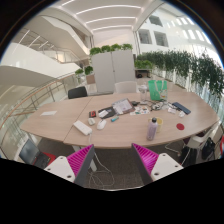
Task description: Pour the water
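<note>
Left end of worktop: bare wood. Near front edge, left of centre: white keyboard. Middle: papers. Right of centre, near front edge: upright bottle, long axis vertical, just ahead of right pad, well beyond reach. Behind it, toward far edge: two green cups. Tongs open, holding nothing, pink pads apart. Judgement: approach forward, slightly right.
</note>
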The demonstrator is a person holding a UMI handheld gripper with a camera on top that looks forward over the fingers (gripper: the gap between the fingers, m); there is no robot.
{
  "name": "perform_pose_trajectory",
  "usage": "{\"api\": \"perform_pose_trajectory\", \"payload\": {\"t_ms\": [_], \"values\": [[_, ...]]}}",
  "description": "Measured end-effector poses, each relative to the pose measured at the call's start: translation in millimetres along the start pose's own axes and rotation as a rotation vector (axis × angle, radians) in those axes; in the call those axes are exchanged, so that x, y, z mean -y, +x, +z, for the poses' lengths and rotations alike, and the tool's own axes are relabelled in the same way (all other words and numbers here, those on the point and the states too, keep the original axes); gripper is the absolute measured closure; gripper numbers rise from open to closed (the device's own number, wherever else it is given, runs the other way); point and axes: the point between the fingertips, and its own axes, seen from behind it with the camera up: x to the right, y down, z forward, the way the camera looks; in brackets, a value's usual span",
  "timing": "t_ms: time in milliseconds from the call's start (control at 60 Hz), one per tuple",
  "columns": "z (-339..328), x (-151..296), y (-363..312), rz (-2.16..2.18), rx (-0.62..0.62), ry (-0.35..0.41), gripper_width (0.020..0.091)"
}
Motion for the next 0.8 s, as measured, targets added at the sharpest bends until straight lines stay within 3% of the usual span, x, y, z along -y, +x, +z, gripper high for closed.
{"api": "perform_pose_trajectory", "payload": {"t_ms": [150,300,433,667,800], "values": [[4,-10,-27,-0.009,-0.026,-0.009,0.0291],[27,-16,-5,0.01,-0.049,-0.01,0.0297],[67,-33,62,-0.035,-0.123,0.002,0.03],[207,-50,199,-0.105,-0.15,0.17,0.03],[294,-60,255,-0.061,-0.158,0.207,0.0301]]}}
